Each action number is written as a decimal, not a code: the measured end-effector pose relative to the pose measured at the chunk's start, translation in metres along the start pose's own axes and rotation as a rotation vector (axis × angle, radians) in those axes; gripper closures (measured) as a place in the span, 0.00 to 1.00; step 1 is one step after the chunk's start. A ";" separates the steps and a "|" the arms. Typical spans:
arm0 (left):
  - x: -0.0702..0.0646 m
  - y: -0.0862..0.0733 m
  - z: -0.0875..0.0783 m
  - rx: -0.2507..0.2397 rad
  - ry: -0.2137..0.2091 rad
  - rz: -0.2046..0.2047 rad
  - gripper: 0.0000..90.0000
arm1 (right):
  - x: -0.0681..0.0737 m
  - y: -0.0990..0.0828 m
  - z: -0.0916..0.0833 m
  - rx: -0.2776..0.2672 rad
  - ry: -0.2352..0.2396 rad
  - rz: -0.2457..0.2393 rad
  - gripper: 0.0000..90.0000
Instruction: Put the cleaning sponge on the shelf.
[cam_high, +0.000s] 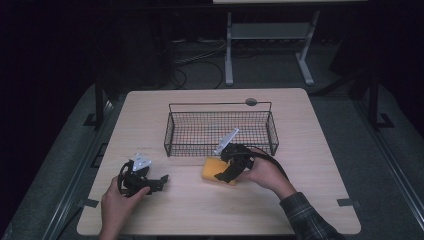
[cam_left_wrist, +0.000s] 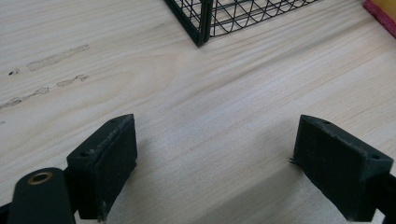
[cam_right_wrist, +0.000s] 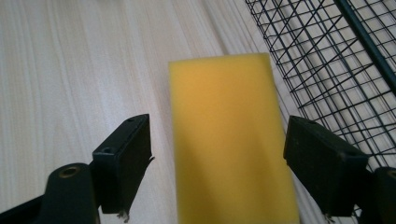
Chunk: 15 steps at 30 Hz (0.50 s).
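Note:
A yellow sponge (cam_high: 212, 168) lies flat on the wooden table (cam_high: 305, 190), just in front of the wire basket (cam_high: 220, 104). My right gripper (cam_high: 224, 175) reaches over it from the right. In the right gripper view the sponge (cam_right_wrist: 229, 140) sits between the two black jaws of the right gripper (cam_right_wrist: 219, 127), which stand open with a gap on either side. My left gripper (cam_high: 156, 184) rests at the front left of the table. Its jaws are spread wide in the left gripper view, where the left gripper (cam_left_wrist: 217, 126) has only bare wood between them.
The black wire basket (cam_right_wrist: 336, 70) stands close on the right of the sponge, its near corner (cam_left_wrist: 201, 28) ahead of the left gripper. A corner of the sponge (cam_left_wrist: 383, 11) shows at the top right there. A round cable hole (cam_high: 251, 102) lies behind the basket.

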<state>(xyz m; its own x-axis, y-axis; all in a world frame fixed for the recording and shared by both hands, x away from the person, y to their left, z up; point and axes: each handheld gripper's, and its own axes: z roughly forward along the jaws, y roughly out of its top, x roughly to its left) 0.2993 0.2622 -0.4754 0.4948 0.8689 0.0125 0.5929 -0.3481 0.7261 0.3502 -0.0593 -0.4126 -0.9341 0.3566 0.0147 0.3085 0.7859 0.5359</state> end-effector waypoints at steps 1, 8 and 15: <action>0.000 0.000 0.000 0.000 0.000 0.000 0.14 | -0.001 0.001 0.001 0.007 0.003 -0.003 0.25; 0.000 0.000 0.000 0.001 -0.001 0.001 0.14 | -0.005 0.006 0.011 0.051 -0.002 -0.006 0.19; 0.000 0.000 0.000 0.003 0.000 0.003 0.14 | -0.007 0.006 0.019 0.078 -0.002 -0.004 0.16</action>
<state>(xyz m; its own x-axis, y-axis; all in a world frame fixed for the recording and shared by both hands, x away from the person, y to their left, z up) 0.2993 0.2625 -0.4753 0.4969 0.8677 0.0147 0.5929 -0.3518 0.7243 0.3618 -0.0477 -0.4255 -0.9351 0.3542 0.0112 0.3178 0.8242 0.4688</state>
